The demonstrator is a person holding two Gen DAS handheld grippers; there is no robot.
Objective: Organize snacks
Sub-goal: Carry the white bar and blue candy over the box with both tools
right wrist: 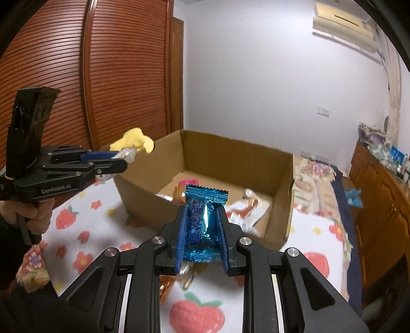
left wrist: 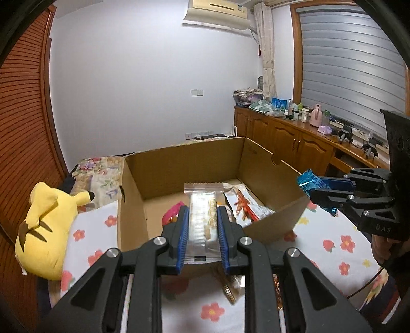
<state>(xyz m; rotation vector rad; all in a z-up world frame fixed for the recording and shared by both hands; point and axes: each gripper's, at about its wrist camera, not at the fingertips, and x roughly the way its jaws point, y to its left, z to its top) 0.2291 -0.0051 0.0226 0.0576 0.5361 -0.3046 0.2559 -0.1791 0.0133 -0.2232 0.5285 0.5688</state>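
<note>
Bedroom setting: white walls, a slatted wardrobe (right wrist: 77, 76) at left, a wooden cabinet (left wrist: 294, 141) along the right wall, an air conditioner (left wrist: 217, 14) high on the far wall.

Left tongs (left wrist: 202, 222): closed on a clear cracker packet (left wrist: 202, 215), the blue pads (left wrist: 182, 238) pressing its long sides; the packet points forward over the near wall of the box (left wrist: 184, 158). In the right wrist view the left tongs (right wrist: 123, 160) show at far left, packet end (right wrist: 128, 153) protruding, the person's hand (right wrist: 36, 212) on the handle.

Right tongs (right wrist: 202, 230): closed on a blue foil packet (right wrist: 205, 220), its crimped top edge standing clear of the fingertips, near the box's near wall. In the left wrist view the right tongs (left wrist: 317, 190) enter from the right, beside the box's right near corner, the blue packet (left wrist: 308, 180) at their tip.

Box: open cardboard, standing on a bed (left wrist: 333, 243) covered with a flower-and-strawberry sheet. Inside lie a white-and-red packet (left wrist: 246, 205) toward the right and a pink packet (left wrist: 173, 214) toward the left. More wrappers (right wrist: 179, 279) lie on the sheet just below the tongs, partly hidden.

Periphery: a yellow plush toy (left wrist: 46, 225) lies on the bed left of the box; a floral pillow (left wrist: 100, 174) sits beyond it.
</note>
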